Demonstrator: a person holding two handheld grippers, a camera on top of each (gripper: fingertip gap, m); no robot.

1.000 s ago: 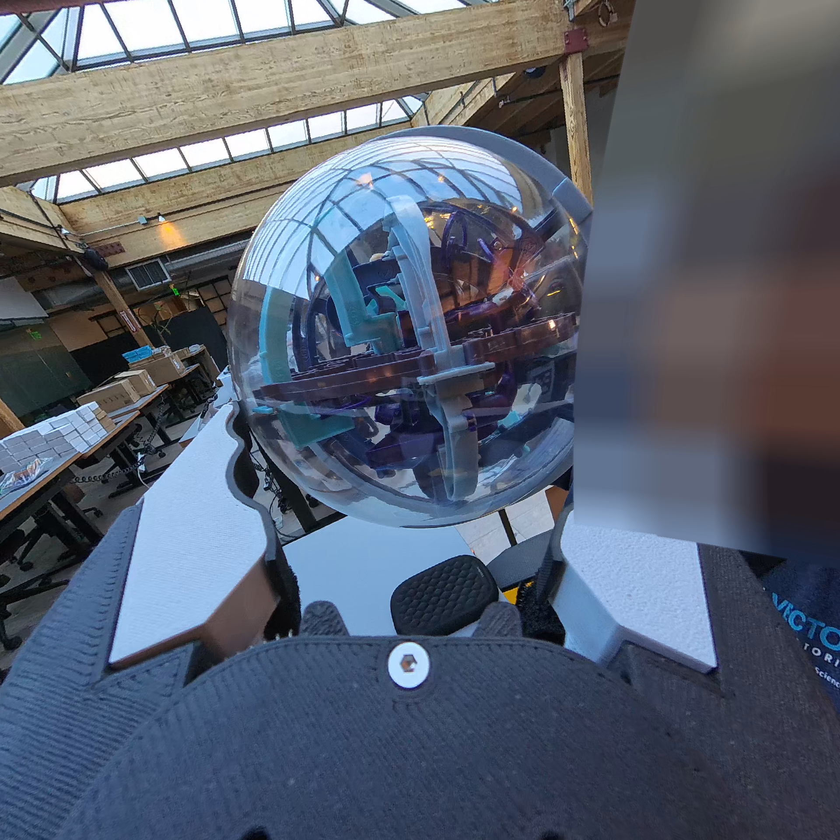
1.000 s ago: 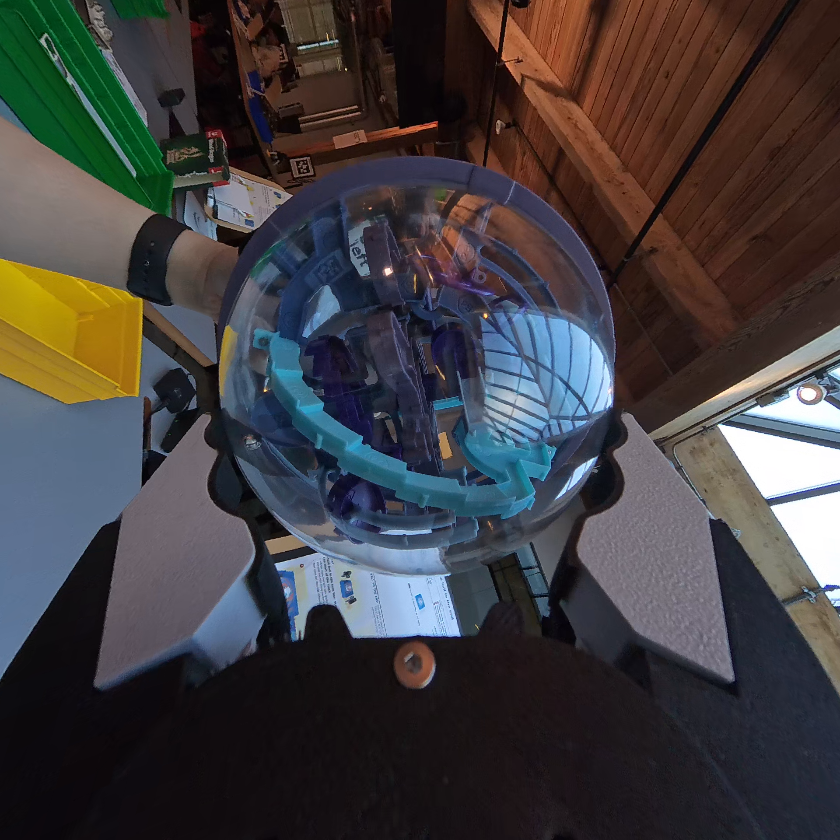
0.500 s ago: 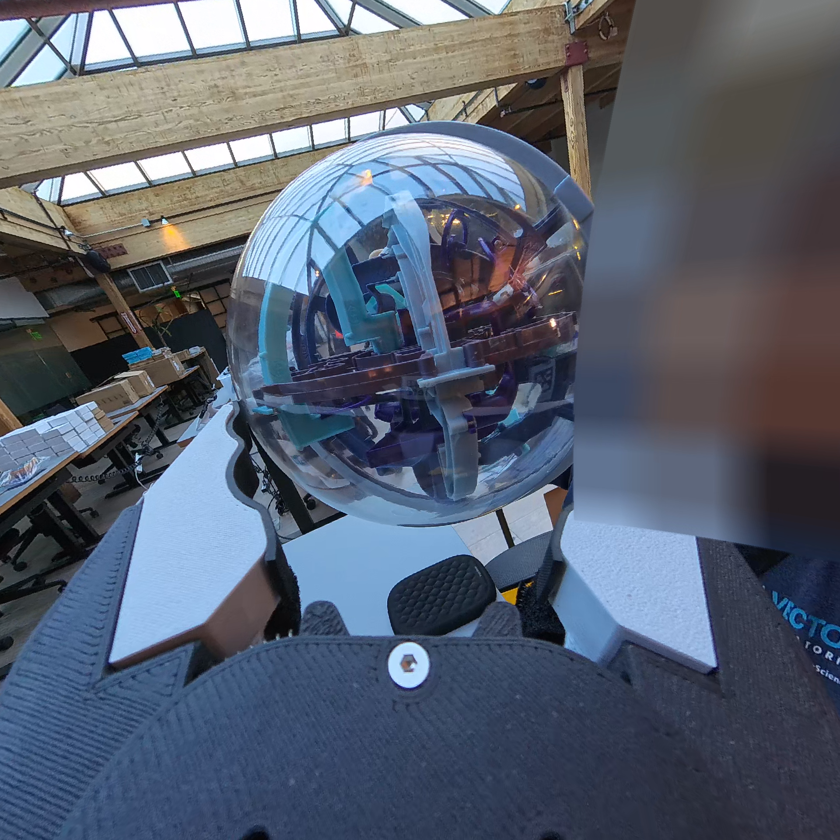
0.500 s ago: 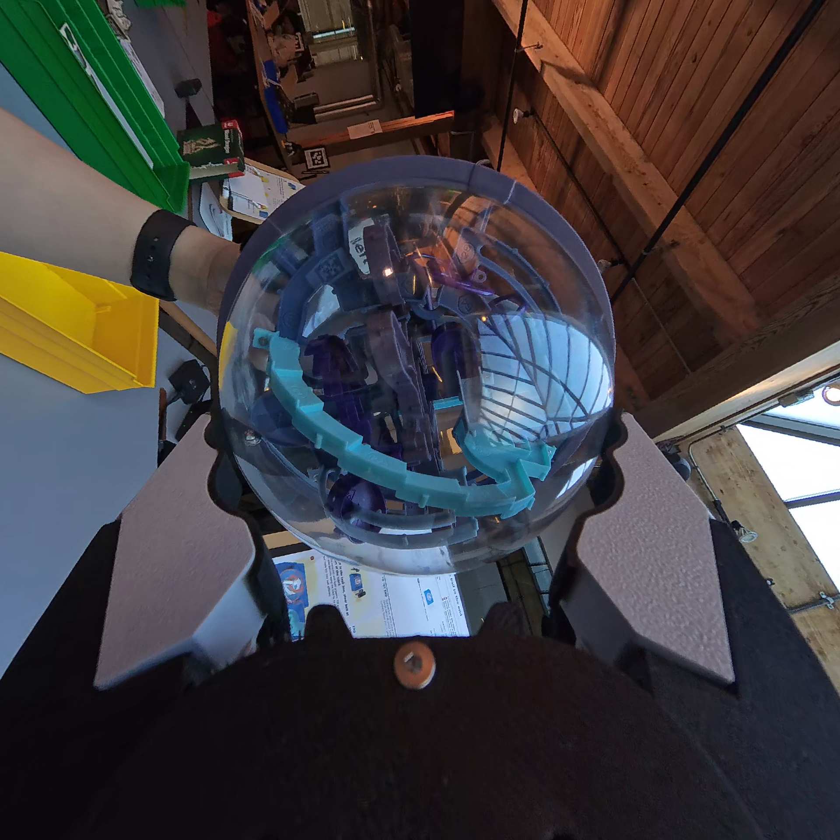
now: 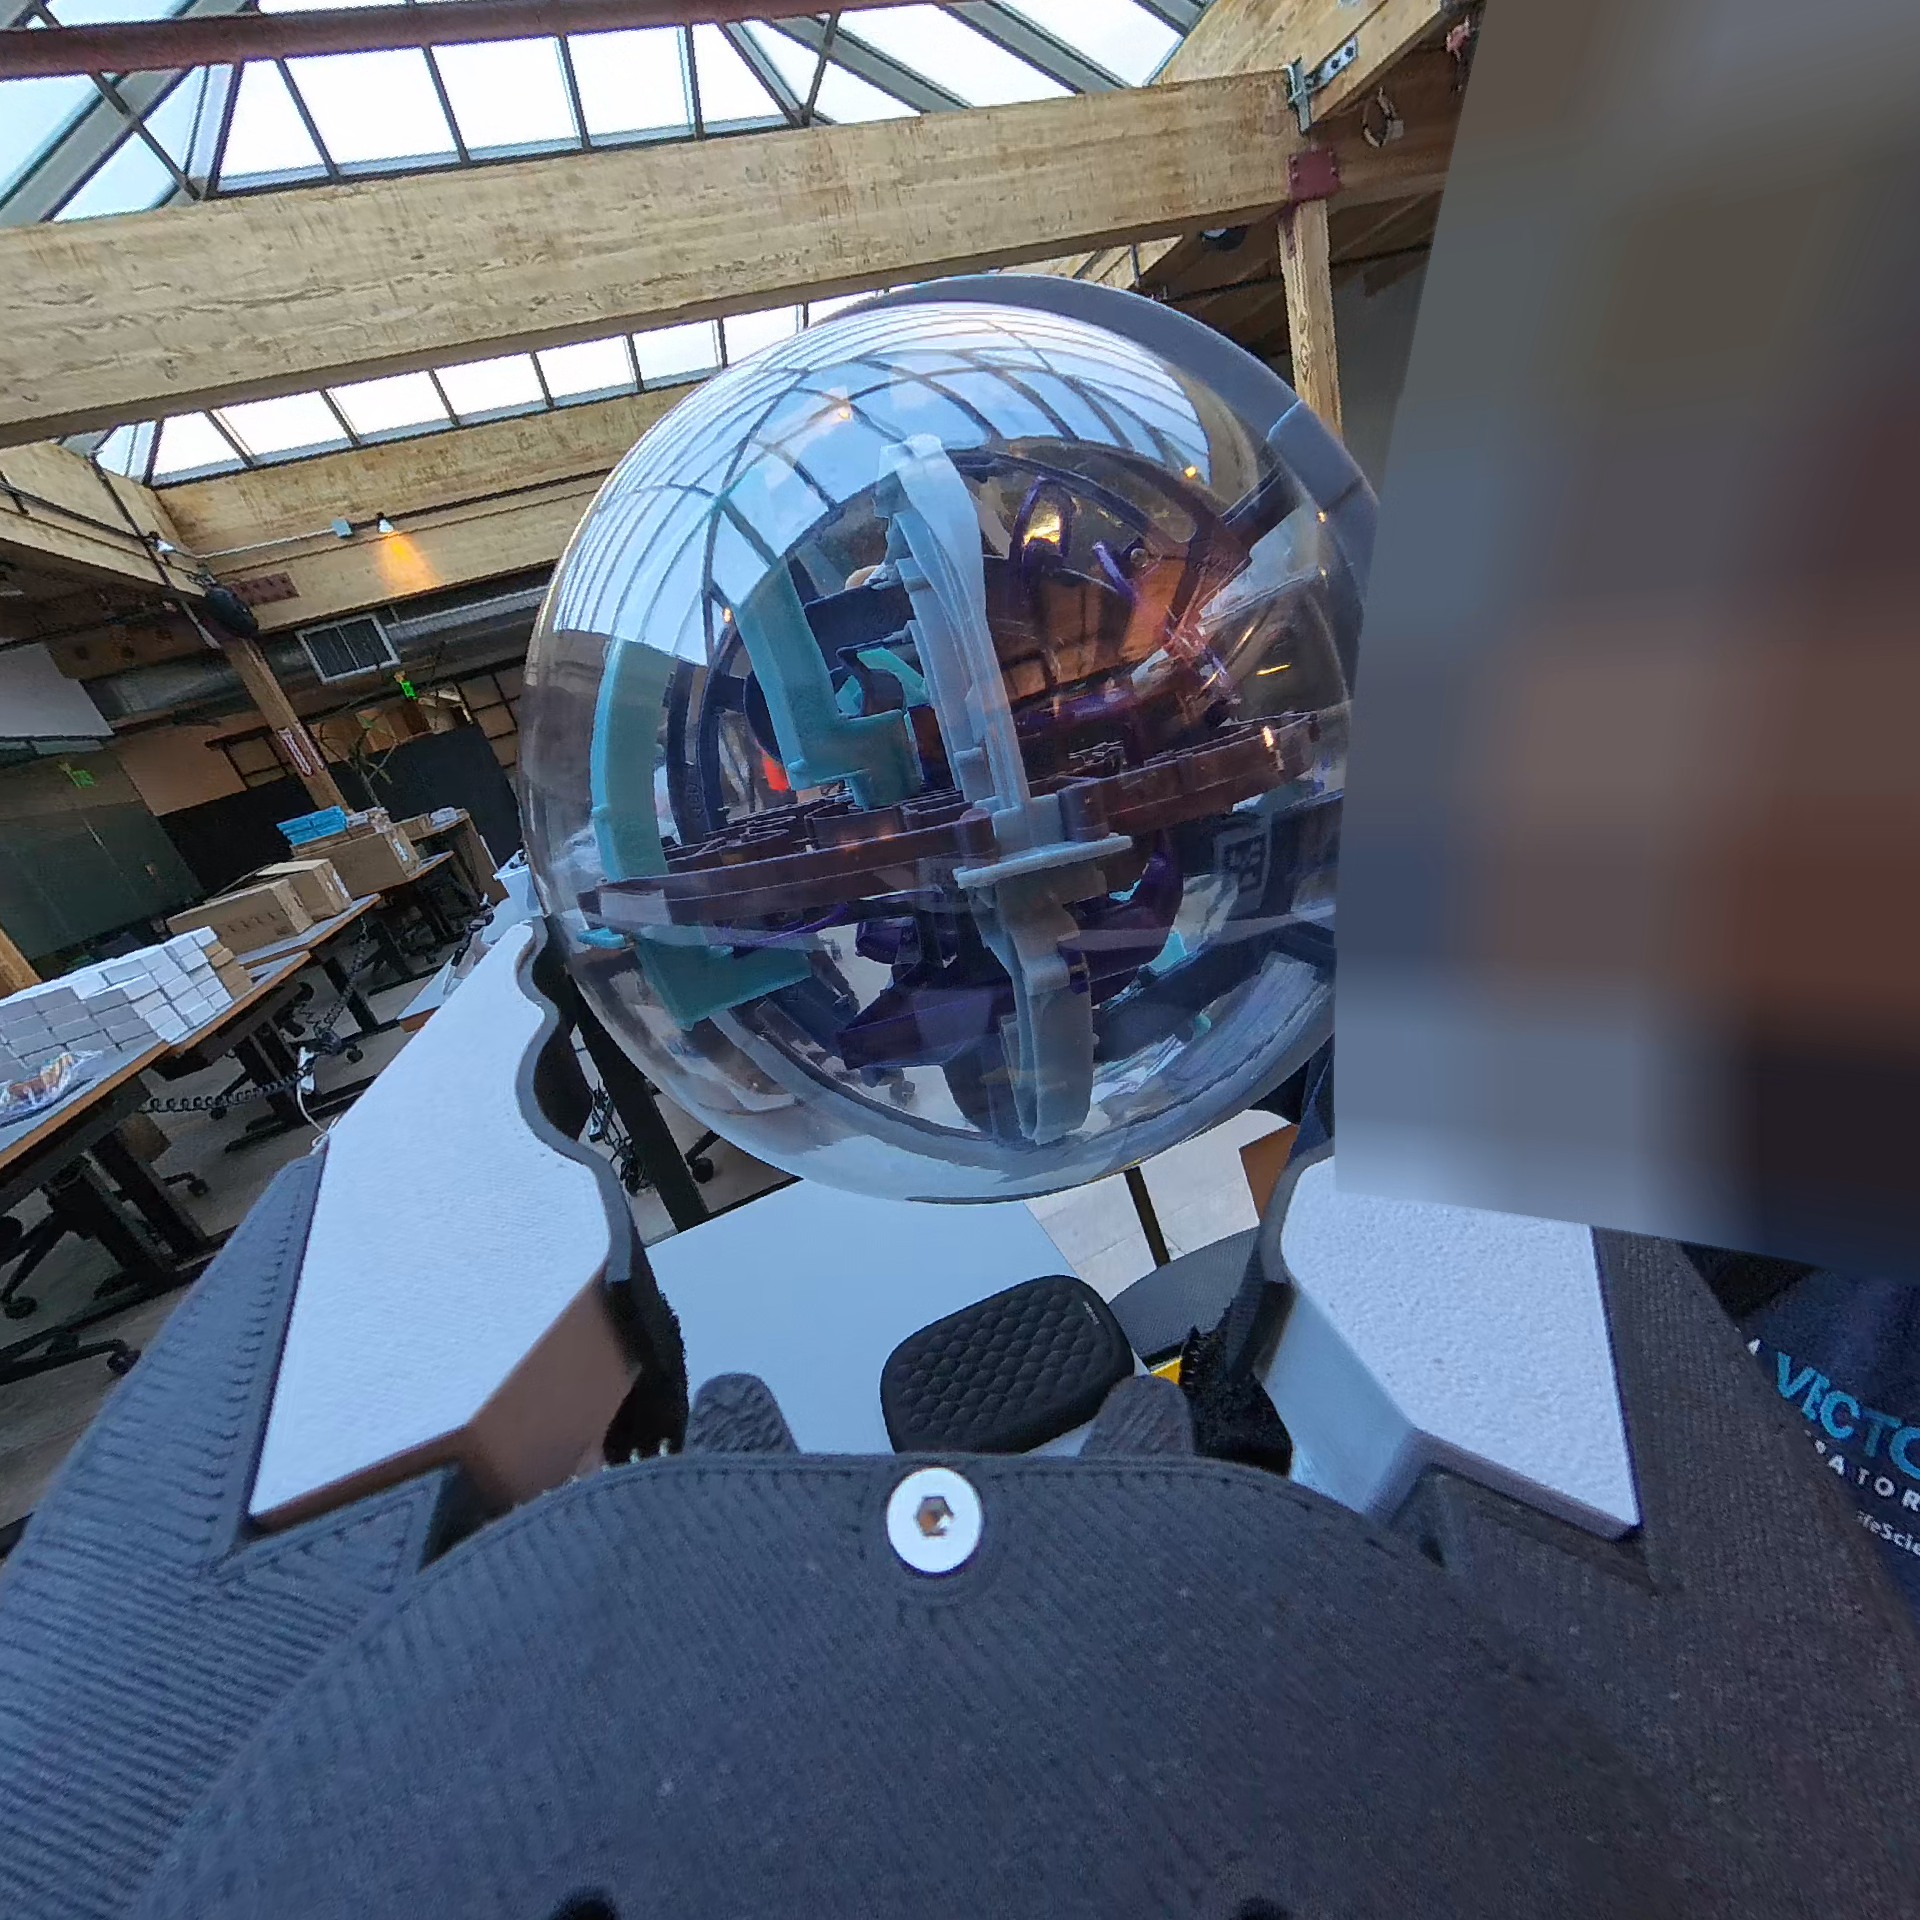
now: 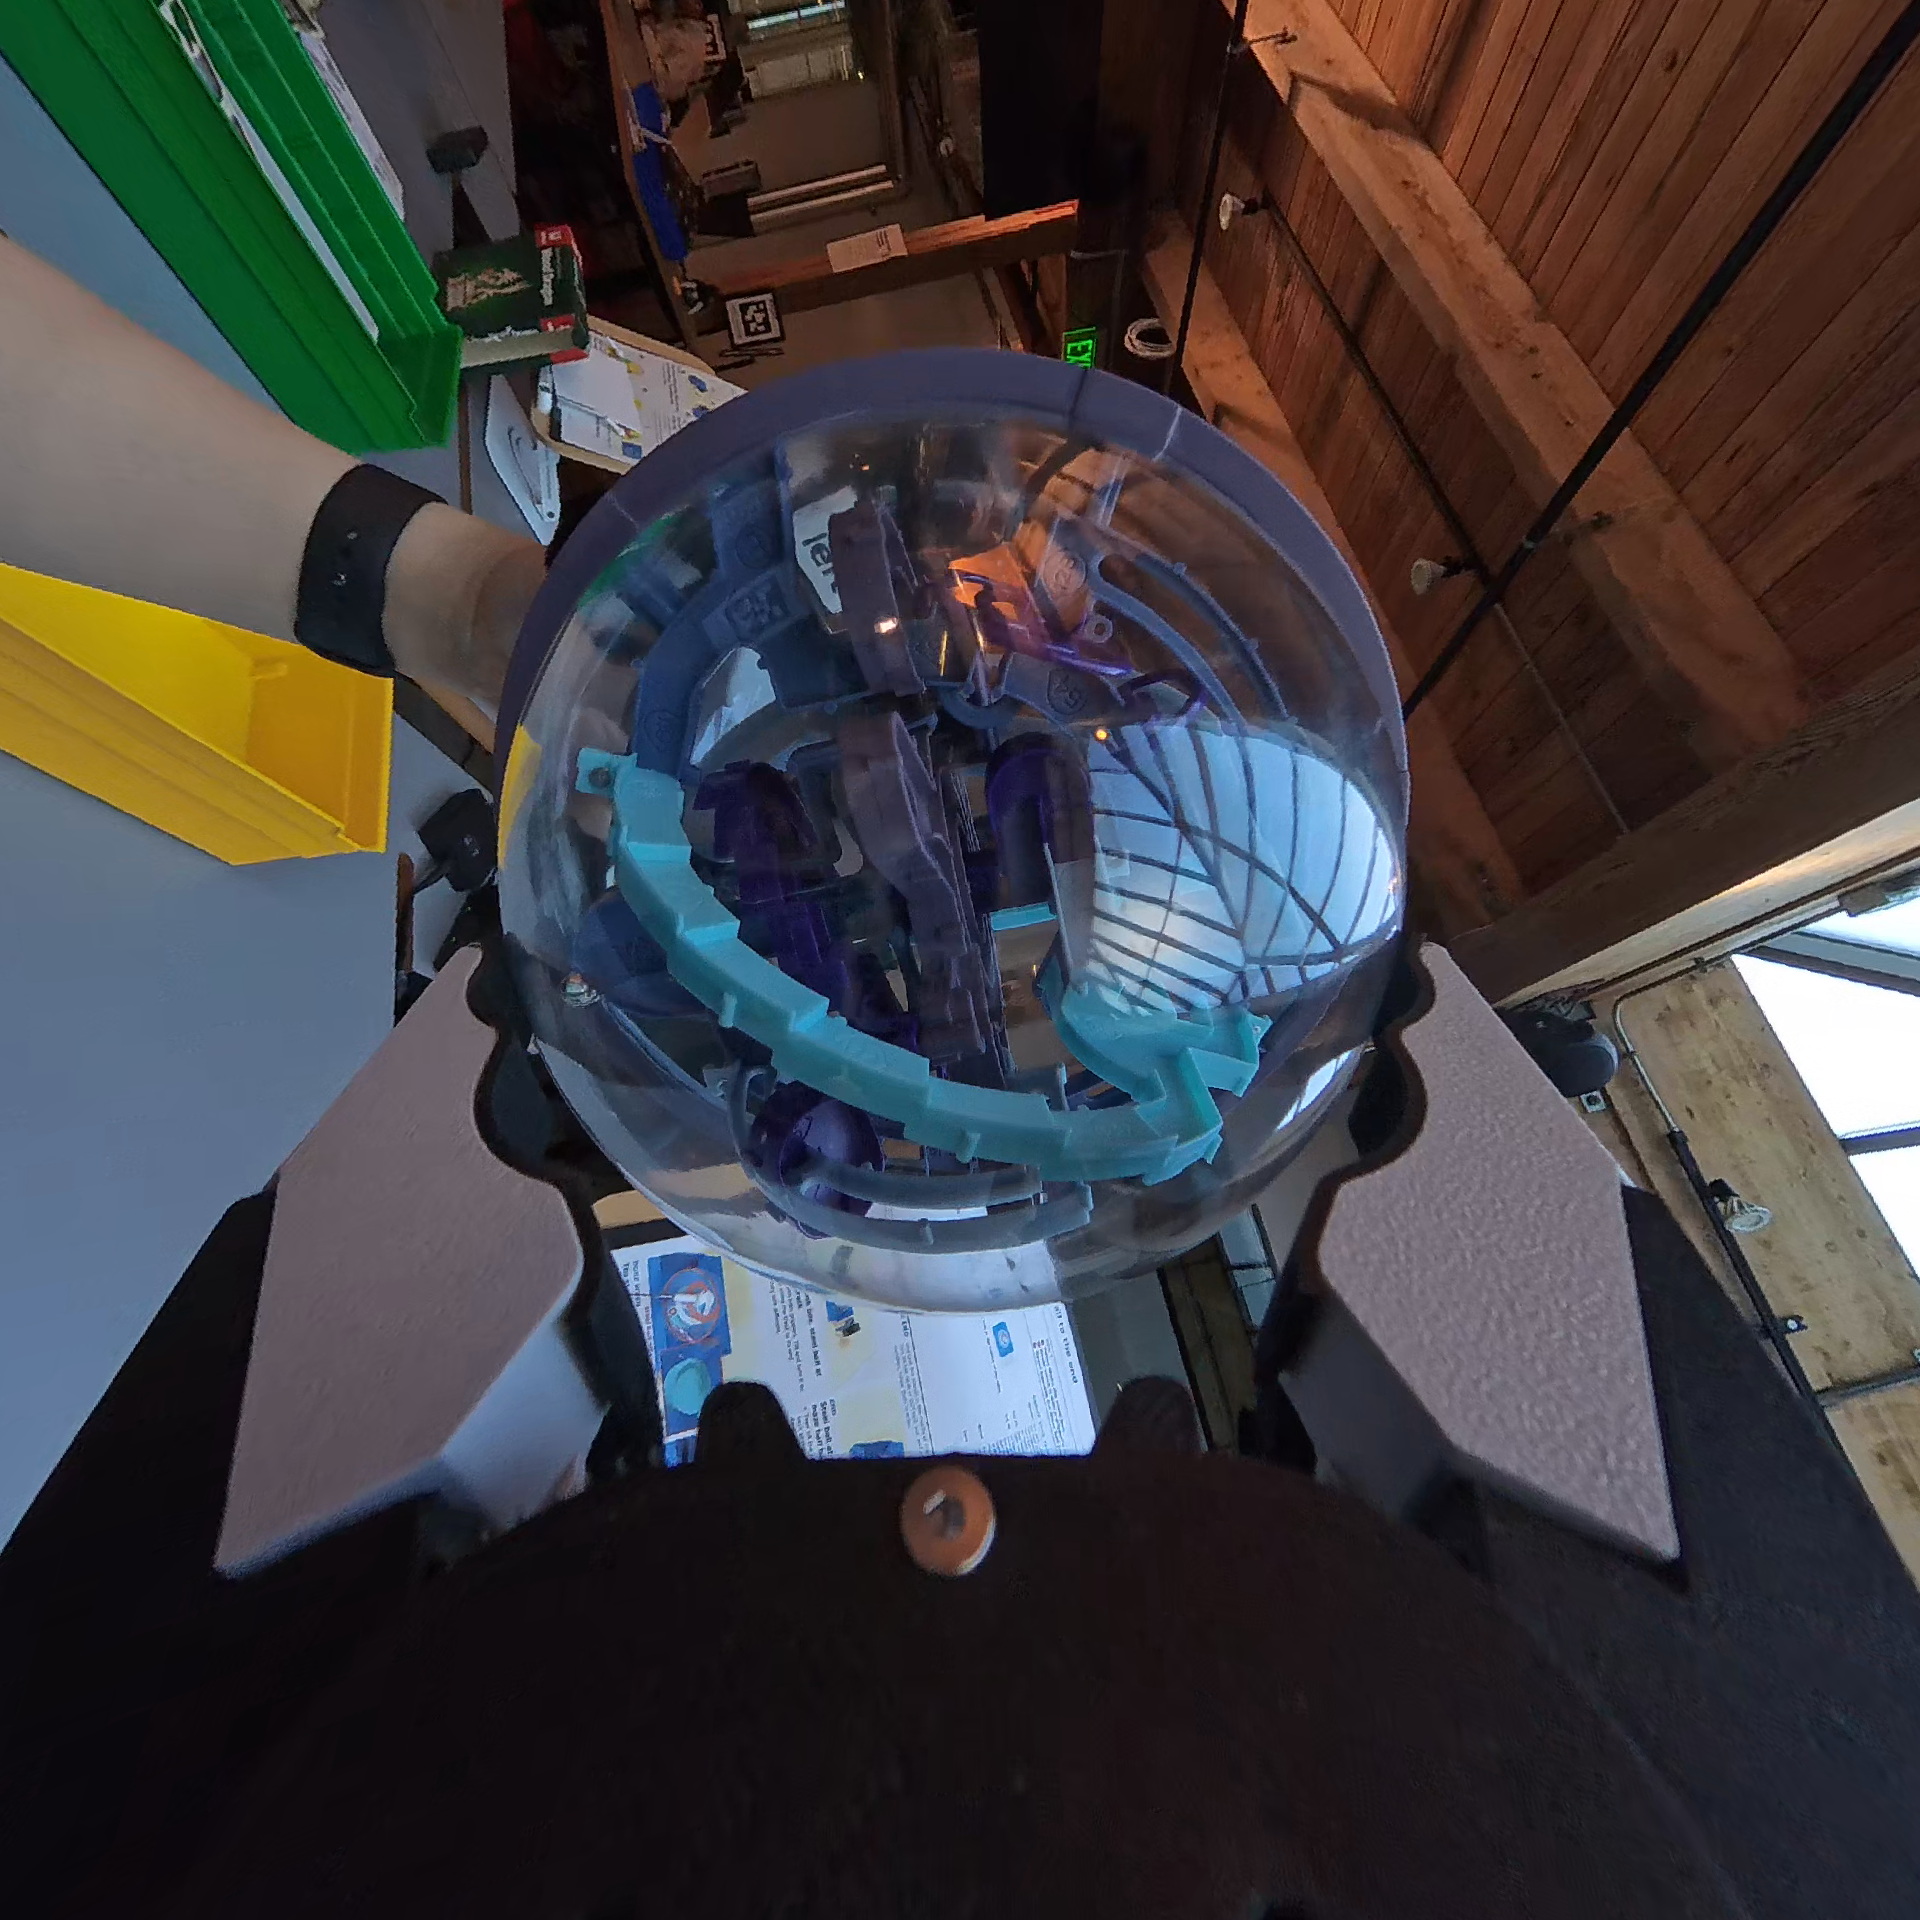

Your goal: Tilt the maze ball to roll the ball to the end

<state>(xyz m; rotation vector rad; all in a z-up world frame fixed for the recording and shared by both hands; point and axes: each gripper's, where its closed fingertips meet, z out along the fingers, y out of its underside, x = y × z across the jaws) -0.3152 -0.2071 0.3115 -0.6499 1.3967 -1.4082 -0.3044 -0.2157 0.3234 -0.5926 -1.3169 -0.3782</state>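
Clear plastic maze ball (image 5: 935,748) held aloft | my left tool (image 5: 935,1049) clamps its sides | my right tool (image 6: 951,1039) clamps it too

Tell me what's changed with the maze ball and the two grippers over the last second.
Little has changed. In the right wrist view the room behind has slid: the yellow bin and green bins sit farther right, so the right gripper and the maze ball have turned a bit together. In the left wrist view the background barely shifts. Both the left gripper and the right stay clamped on the sphere.
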